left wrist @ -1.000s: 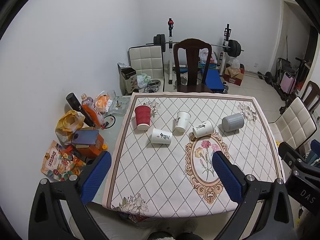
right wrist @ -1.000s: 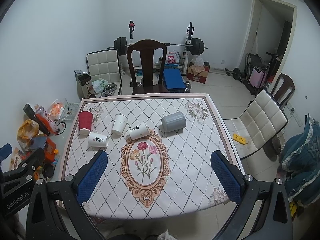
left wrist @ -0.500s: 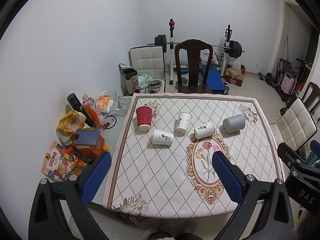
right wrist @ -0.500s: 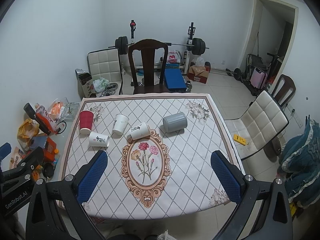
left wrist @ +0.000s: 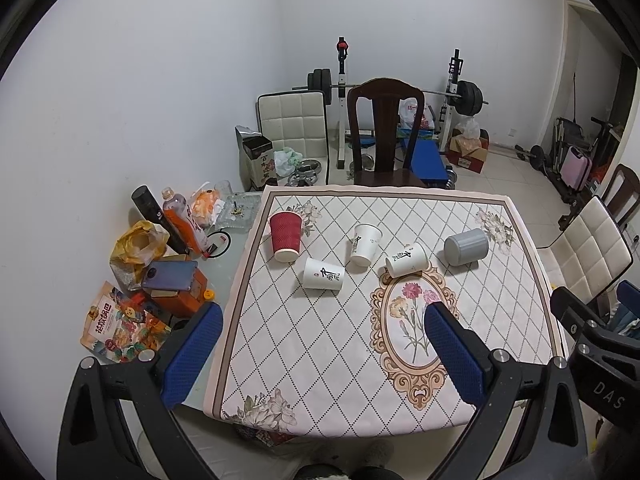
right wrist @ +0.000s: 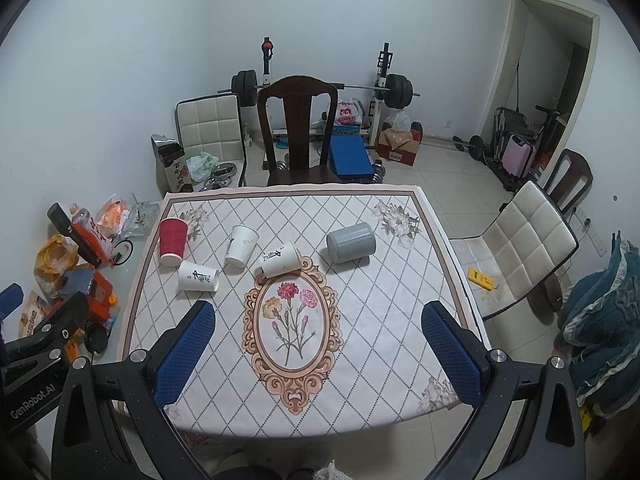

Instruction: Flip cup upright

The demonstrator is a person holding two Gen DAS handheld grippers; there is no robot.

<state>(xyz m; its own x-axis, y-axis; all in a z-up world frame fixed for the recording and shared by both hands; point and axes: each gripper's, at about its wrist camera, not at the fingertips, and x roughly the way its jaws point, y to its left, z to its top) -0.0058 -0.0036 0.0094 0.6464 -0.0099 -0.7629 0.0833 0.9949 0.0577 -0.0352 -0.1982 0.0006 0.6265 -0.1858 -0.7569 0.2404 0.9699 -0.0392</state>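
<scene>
Both tongs are hanging high over the near edge of the table (right wrist: 400,216), each spread wide and gripping nothing. From the left gripper (left wrist: 320,352), five cups are lying across the far half of the cloth. The red cup (left wrist: 285,236) is sitting at eleven o'clock. A white cup (left wrist: 323,274) on its side is lying at twelve, long axis running left to right. Another white cup (left wrist: 365,239), a tipped white cup (left wrist: 406,260) and the grey cup (left wrist: 466,246) are trailing off toward one o'clock. From the right gripper (right wrist: 318,352) the grey cup is lying at twelve, so that hand looks nearer to it. No cup is touching another, and the near half of the cloth is giving either hand open room to come down.
</scene>
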